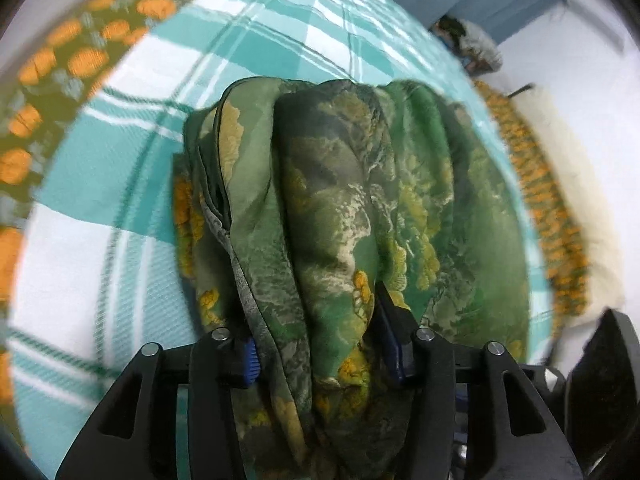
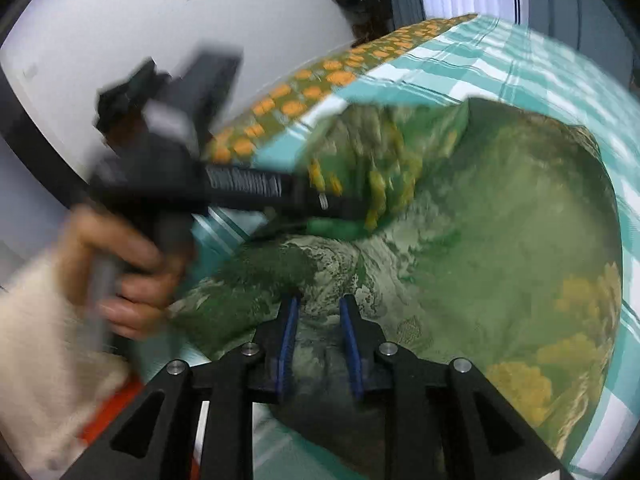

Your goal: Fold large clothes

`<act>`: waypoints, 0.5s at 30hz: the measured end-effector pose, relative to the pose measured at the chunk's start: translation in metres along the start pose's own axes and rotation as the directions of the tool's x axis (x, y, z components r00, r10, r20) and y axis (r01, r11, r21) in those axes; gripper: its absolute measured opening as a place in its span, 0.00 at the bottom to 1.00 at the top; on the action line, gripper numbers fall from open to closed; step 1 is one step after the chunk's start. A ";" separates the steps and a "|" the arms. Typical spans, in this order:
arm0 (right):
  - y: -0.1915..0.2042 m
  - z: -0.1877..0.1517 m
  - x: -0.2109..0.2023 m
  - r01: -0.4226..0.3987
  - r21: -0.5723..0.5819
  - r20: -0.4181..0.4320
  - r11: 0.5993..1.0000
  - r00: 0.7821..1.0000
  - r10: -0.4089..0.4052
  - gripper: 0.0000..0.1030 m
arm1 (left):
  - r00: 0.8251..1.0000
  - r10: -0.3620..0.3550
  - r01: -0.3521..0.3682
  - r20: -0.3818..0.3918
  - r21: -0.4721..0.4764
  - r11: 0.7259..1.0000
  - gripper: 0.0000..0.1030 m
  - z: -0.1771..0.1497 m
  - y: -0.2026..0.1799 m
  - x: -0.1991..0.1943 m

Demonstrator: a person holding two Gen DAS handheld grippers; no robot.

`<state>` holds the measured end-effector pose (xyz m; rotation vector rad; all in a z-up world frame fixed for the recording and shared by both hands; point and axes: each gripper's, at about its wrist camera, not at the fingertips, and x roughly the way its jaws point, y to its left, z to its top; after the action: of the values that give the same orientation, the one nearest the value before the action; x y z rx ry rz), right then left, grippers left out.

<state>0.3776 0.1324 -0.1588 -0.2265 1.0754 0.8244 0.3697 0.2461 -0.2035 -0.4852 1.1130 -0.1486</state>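
A large green garment (image 1: 340, 208) with yellow and white print lies bunched on a teal and white checked sheet (image 1: 132, 184). My left gripper (image 1: 316, 340) is shut on a thick fold of the garment, which hangs between its blue pads. In the right wrist view the garment (image 2: 500, 248) spreads wide over the sheet (image 2: 560, 64). My right gripper (image 2: 320, 320) is shut on a fold of the garment near its front edge. The left gripper (image 2: 344, 204) shows there too, blurred, held by a hand (image 2: 128, 280), with cloth bunched at its tip.
A green bedspread with orange flowers (image 1: 60, 80) borders the sheet; it also shows in the right wrist view (image 2: 312, 84). A cream pillow (image 1: 580, 200) lies at the right edge. A white wall (image 2: 160, 12) stands behind. The right gripper's body (image 1: 608, 380) sits at lower right.
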 end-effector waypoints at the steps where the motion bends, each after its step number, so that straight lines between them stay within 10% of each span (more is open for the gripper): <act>1: -0.007 -0.002 0.007 -0.016 0.044 0.000 0.999 1.000 0.016 0.23 | 0.998 0.062 -0.062 0.008 0.028 0.998 0.57 -0.002 -0.010 -0.004; 5: -0.007 0.001 0.012 -0.001 0.029 0.001 1.000 1.000 0.001 0.22 | 0.972 0.228 -0.231 0.047 0.079 0.970 0.80 -0.003 -0.036 -0.016; 15: -0.004 0.003 0.016 0.022 0.011 0.009 1.000 1.000 -0.022 0.22 | 0.947 0.307 -0.315 0.099 0.082 0.945 0.80 -0.006 -0.043 -0.032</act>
<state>0.3862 0.1396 -0.1718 -0.2244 1.0669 0.7992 0.3560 0.2170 -0.1601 -0.2215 1.0795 0.0947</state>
